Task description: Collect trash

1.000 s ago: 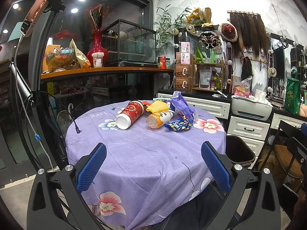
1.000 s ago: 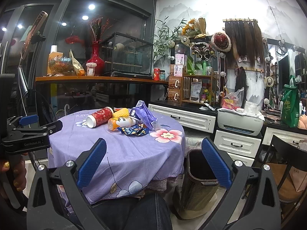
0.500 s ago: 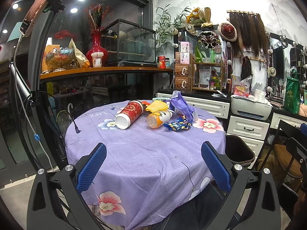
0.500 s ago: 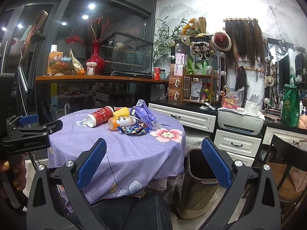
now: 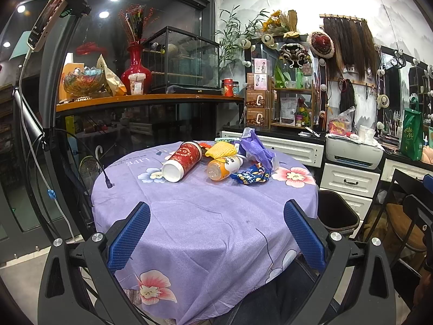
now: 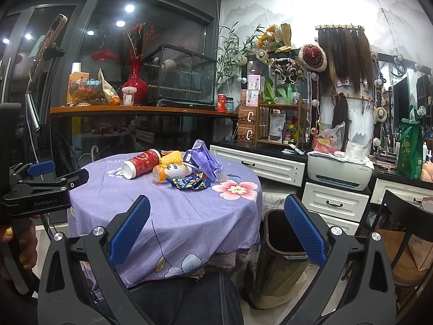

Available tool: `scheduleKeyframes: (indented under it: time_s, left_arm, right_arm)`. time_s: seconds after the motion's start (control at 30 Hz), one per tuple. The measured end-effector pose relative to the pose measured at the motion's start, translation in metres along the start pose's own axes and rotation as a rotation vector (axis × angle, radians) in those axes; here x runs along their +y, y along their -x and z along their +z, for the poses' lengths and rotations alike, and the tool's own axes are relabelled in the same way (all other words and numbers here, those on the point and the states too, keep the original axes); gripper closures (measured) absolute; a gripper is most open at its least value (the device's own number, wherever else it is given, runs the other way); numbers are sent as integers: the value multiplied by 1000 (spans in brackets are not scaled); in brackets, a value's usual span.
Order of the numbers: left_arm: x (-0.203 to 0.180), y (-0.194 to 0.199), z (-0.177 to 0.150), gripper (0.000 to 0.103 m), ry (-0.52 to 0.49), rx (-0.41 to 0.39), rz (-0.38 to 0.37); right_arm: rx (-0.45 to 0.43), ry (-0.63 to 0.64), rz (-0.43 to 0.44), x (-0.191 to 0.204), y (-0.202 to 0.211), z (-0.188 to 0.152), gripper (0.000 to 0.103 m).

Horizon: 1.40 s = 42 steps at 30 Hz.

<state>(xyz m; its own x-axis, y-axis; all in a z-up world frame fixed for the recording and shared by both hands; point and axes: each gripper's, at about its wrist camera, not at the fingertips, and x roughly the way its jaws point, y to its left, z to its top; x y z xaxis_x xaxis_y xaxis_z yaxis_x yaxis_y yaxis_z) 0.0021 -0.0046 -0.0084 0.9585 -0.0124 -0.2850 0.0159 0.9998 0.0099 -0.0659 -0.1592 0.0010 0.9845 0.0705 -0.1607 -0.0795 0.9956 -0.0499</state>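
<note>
Both jaws spread, empty — trash heap mid-table, bin beside tablecloth.

"GenRobot.AI" is printed on the left hand-held gripper, and "LIFE" on the purple tablecloth

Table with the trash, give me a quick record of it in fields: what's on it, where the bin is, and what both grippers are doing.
surface: round table under a purple floral cloth
trash: red paper cup on its side; orange bottle on its side; yellow foam net; crumpled purple bag; blue snack wrapper
grouping: all clustered at the far side of the table
bin: dark trash bin on the floor to the right of the table
left gripper: open, holding nothing
right gripper: open, holding nothing
</note>
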Motion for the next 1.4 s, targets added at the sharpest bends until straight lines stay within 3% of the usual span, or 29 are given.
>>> scheduleKeyframes:
  time_s: [0.47, 0.77, 0.97, 1.2, 1.27, 1.4]
  left_arm:
    - [-2, -6, -3, 5, -8, 23, -9]
    - [10, -50, -10, 5, -12, 166, -14]
    - [33, -88, -3, 5, -18, 234, -18]
    - [60, -142, 13, 5, 5, 292, -14]
    - [65, -162, 16, 5, 1, 324, -18]
    - [70, -196, 18, 5, -24, 398, -33]
  right_arm:
    - [39, 15, 3, 6, -7, -15, 5]
    - [151, 61, 28, 11, -39, -39, 5]
    - [282, 43, 60, 10, -90, -46, 5]
    - [293, 84, 98, 19, -163, -28, 5]
    - [290, 122, 154, 24, -187, -22, 5]
    - [343, 168, 190, 30, -232, -13, 5]
